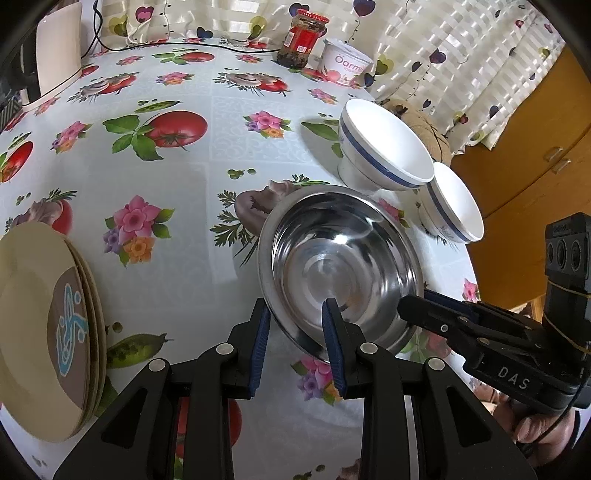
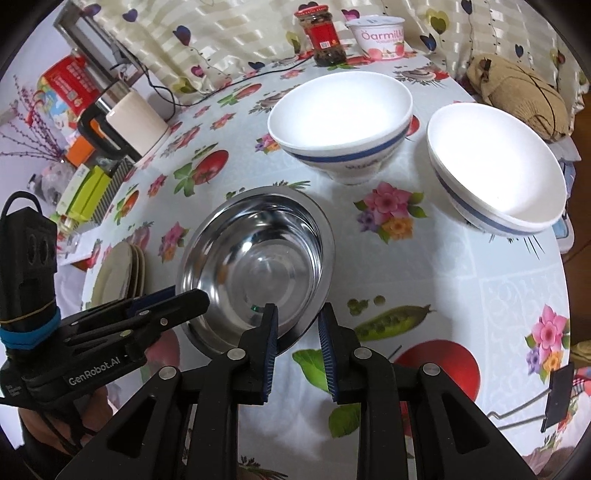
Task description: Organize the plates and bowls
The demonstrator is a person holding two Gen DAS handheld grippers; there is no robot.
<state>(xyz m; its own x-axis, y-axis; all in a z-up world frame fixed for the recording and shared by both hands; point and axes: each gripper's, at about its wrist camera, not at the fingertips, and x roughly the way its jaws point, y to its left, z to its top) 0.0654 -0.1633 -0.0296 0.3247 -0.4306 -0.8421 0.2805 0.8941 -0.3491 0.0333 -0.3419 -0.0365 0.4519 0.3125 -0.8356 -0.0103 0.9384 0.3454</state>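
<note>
- A red-lidded jar (image 2: 324, 35) and a yogurt tub (image 2: 380, 37) stand side by side at the bench's (image 1: 207, 110) far edge.
- A cream kettle (image 2: 135, 123) stands far left.
- A tan cloth bundle (image 2: 517, 96) lies far right.

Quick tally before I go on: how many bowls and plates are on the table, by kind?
Steel bowl: 1
White bowls with blue band: 2, one farther back and one to the right
Beige plates: 3 by the rims I can see, in one stack
Total: 6 dishes

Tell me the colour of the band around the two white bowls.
Blue, a single stripe below the rim of each white ceramic bowl; clearest in the right wrist view.
</note>
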